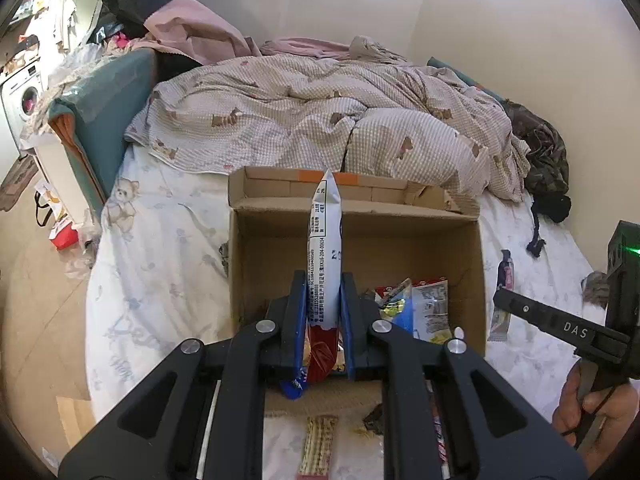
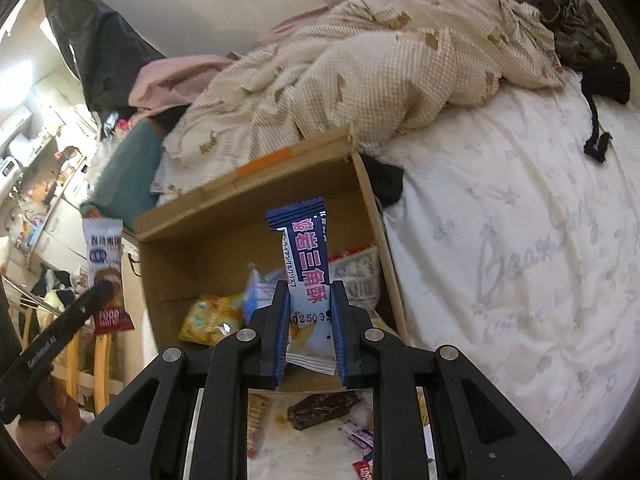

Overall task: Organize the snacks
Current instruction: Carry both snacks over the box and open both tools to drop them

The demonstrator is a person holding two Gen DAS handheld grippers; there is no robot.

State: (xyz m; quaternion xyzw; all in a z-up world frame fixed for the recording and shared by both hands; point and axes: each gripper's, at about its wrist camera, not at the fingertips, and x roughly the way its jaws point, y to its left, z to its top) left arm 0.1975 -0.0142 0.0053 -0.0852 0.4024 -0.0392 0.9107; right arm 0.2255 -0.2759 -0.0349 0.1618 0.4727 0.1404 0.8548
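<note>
An open cardboard box (image 1: 360, 220) stands on the bed and holds several snack packets (image 1: 424, 304); it shows in the right wrist view too (image 2: 248, 216). My left gripper (image 1: 324, 280) is shut on a white and red snack packet (image 1: 325, 248), held upright over the box's near edge; that packet also shows in the right wrist view (image 2: 105, 276). My right gripper (image 2: 310, 292) is shut on a blue and white snack packet (image 2: 306, 256), upright above the box's near right part. The right gripper body shows in the left wrist view (image 1: 560, 326).
Loose snack packets lie on the white sheet in front of the box (image 1: 318, 440) (image 2: 320, 408) and one to its right (image 1: 505, 276). A rumpled checked quilt (image 1: 320, 112) lies behind the box. Dark clothing (image 2: 600, 80) lies by the wall. The floor (image 1: 36, 280) is at the left.
</note>
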